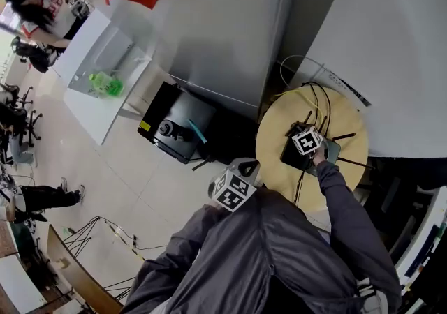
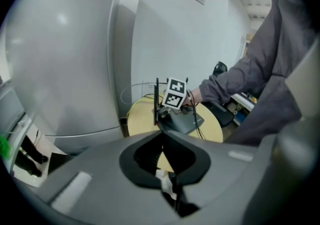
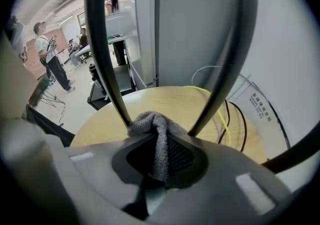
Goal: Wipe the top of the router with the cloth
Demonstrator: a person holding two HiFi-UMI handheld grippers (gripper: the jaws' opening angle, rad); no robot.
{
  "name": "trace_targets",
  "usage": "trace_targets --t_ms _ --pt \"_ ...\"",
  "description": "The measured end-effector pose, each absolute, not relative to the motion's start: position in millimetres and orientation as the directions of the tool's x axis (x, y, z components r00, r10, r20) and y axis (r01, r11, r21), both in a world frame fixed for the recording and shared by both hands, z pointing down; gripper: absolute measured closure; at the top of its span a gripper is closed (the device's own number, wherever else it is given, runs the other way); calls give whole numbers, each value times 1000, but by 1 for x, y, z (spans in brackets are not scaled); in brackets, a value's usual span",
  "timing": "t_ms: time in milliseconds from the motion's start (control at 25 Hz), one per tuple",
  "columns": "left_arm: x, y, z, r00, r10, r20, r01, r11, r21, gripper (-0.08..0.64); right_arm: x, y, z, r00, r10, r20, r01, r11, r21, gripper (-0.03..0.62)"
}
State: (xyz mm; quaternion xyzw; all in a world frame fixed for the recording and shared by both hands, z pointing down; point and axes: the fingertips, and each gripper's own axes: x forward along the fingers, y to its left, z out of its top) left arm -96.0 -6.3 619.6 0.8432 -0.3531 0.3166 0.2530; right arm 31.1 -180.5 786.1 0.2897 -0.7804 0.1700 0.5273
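A dark router (image 1: 291,154) with thin black antennas lies on the round yellow table (image 1: 276,139). My right gripper (image 1: 307,141) is down on the router's top. In the right gripper view that gripper (image 3: 159,161) is shut on a grey cloth (image 3: 150,121), which bunches out in front of the jaws between two antennas (image 3: 107,69). My left gripper (image 1: 234,189) hangs off the table's left side, near my chest. Its view looks across at the router (image 2: 182,121) and the right gripper's marker cube (image 2: 175,93). The left gripper (image 2: 170,185) looks shut, with nothing held.
A tall grey cabinet (image 1: 223,26) stands behind the table, and a curved white wall (image 1: 391,47) to its right. Yellow and black cables (image 3: 227,119) run over the tabletop. A black box (image 1: 174,128) sits on the floor and a white bench (image 1: 105,75) further left. People stand far left.
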Motion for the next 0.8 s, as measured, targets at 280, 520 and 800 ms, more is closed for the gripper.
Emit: trace_targets --t_ms 280,520,800 --pt "-97 -8 618 574 -420 703 -729 -653 205 560 25 -163 789 -288 -267 919 -670 742 6 557" --pt "-87 -8 618 604 -386 697 -686 -696 210 560 14 -138 775 -302 -296 906 -626 778 46 557" --pt "-74 -7 618 631 -352 691 -643 -735 213 560 8 -93 781 -316 -255 914 -615 788 7 557"
